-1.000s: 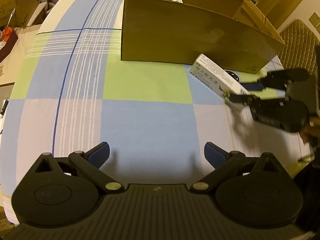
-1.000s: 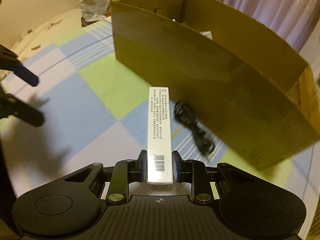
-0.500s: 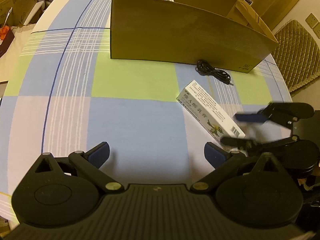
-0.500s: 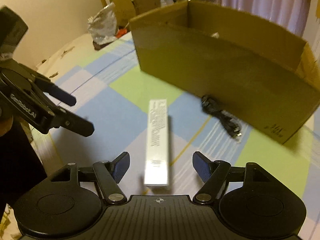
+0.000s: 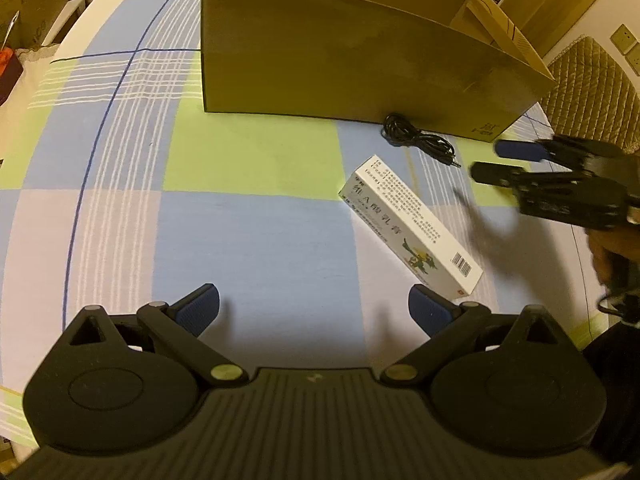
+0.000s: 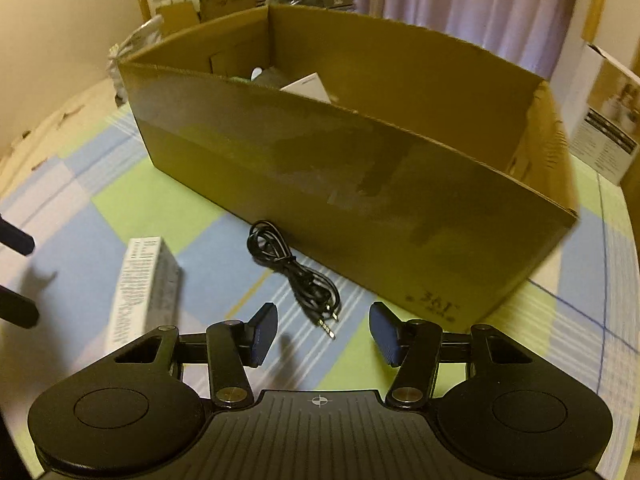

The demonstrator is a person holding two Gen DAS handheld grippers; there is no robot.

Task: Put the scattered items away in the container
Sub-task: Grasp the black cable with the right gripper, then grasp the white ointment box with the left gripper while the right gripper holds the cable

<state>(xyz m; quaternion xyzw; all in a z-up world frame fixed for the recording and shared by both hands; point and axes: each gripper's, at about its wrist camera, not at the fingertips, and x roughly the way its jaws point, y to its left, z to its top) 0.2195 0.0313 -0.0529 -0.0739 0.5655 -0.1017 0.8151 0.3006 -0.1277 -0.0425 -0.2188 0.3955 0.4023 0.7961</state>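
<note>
My right gripper (image 6: 323, 330) hangs empty, jaws just closing partway with nothing between them, above the coiled black audio cable (image 6: 294, 276) lying beside the cardboard box (image 6: 360, 184). The white ointment carton (image 5: 410, 224) rests on the tablecloth. My left gripper (image 5: 314, 310) is spread wide, empty. Next, I judge: descend onto the cable.

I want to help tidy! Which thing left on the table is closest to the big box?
The black cable. It lies right by the box; the white carton lies farther out.
</note>
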